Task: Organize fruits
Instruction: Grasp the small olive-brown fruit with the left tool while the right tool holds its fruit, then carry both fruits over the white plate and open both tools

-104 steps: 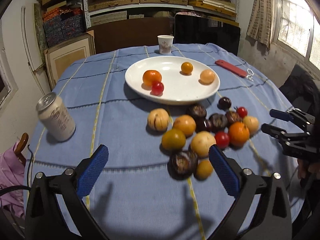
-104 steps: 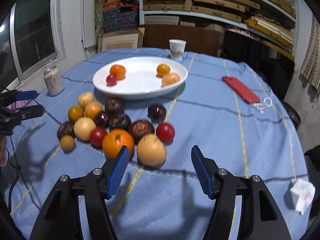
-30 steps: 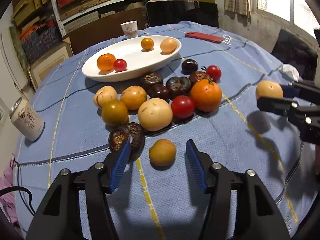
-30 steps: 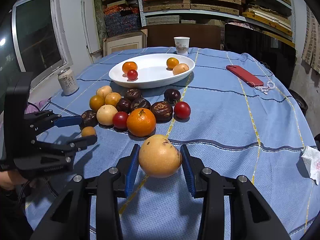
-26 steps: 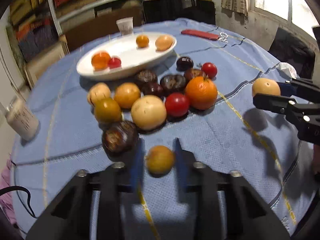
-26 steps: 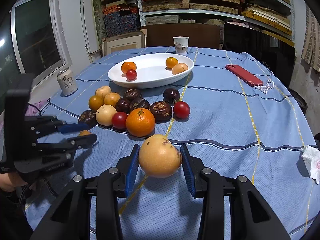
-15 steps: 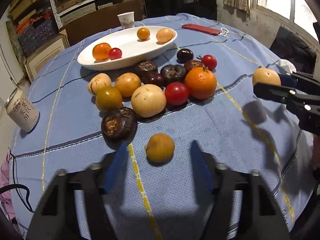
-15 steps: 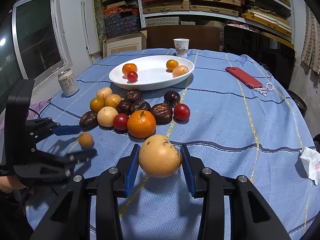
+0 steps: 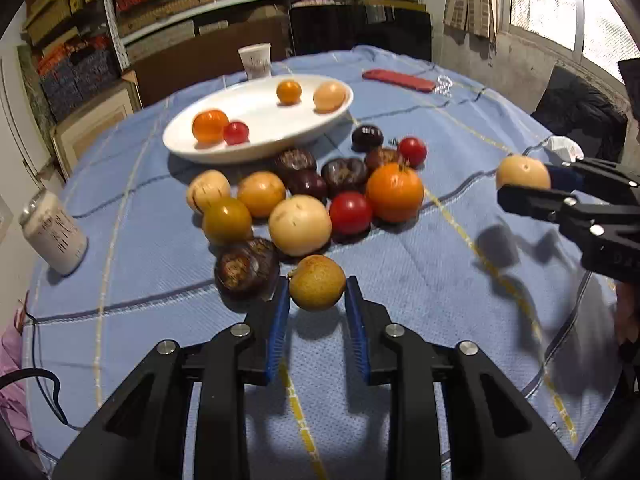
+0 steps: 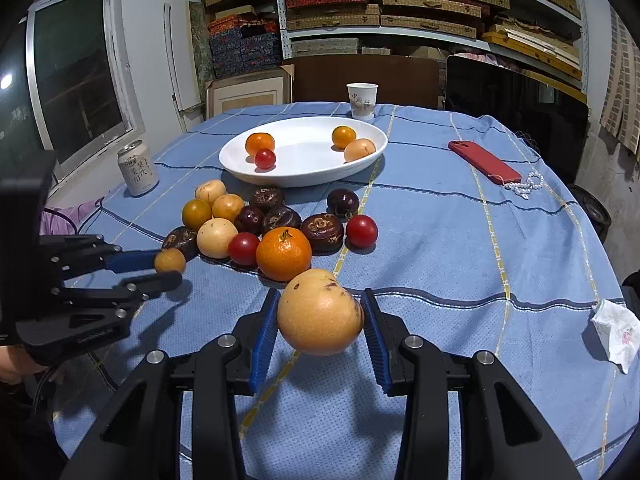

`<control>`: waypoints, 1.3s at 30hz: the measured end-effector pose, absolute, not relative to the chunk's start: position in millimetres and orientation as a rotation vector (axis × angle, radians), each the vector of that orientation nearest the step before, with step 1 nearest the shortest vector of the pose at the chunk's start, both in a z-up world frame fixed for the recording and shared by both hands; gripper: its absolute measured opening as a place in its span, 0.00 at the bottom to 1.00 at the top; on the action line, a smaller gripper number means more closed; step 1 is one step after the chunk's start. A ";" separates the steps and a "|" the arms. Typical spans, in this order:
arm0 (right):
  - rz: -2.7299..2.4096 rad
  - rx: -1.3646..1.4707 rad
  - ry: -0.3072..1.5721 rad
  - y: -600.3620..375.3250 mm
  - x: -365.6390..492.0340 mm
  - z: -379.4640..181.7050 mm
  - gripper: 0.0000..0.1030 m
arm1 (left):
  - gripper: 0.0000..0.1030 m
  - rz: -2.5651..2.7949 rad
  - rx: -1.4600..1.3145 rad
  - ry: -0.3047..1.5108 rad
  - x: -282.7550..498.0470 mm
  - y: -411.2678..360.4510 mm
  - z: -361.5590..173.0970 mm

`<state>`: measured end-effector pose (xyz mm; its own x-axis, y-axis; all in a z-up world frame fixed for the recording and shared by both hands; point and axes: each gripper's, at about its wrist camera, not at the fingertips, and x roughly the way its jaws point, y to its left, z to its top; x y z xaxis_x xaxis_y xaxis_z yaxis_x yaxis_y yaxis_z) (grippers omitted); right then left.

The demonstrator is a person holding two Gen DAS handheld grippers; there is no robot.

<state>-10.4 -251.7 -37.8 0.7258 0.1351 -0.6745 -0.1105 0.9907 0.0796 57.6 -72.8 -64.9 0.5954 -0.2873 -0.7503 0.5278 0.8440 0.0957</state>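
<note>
Four fruits lie on the white plate (image 10: 372, 160) toward the table's (image 10: 440, 240) far edge: two oranges, one red tomato (image 10: 265, 158), one pale fruit. In front of it twelve fruits cluster on the cloth, among them one large orange (image 10: 283, 253). The right gripper (image 10: 320, 322) stays clamped on a big yellow fruit (image 10: 320, 312). The left gripper (image 9: 317, 298), open half a second ago around the small yellow fruit (image 9: 317, 282), now pinches it above the near edge.

Shelves (image 10: 400, 8) of stacked boxes line the far wall beside a dark window (image 10: 76, 76)
</note>
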 end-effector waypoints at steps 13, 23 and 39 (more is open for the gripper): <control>0.119 0.049 0.638 -271.8 -2.9 22.2 0.40 | 0.26 -0.461 0.185 0.593 58.8 -19.6 43.3; 0.182 -0.012 0.549 -267.0 69.5 89.5 0.40 | 0.26 -0.439 0.140 0.611 161.3 -32.0 78.8; 0.192 -0.090 0.746 -228.2 234.3 -20.5 0.40 | 0.27 -0.370 0.076 0.799 354.4 -86.7 -20.1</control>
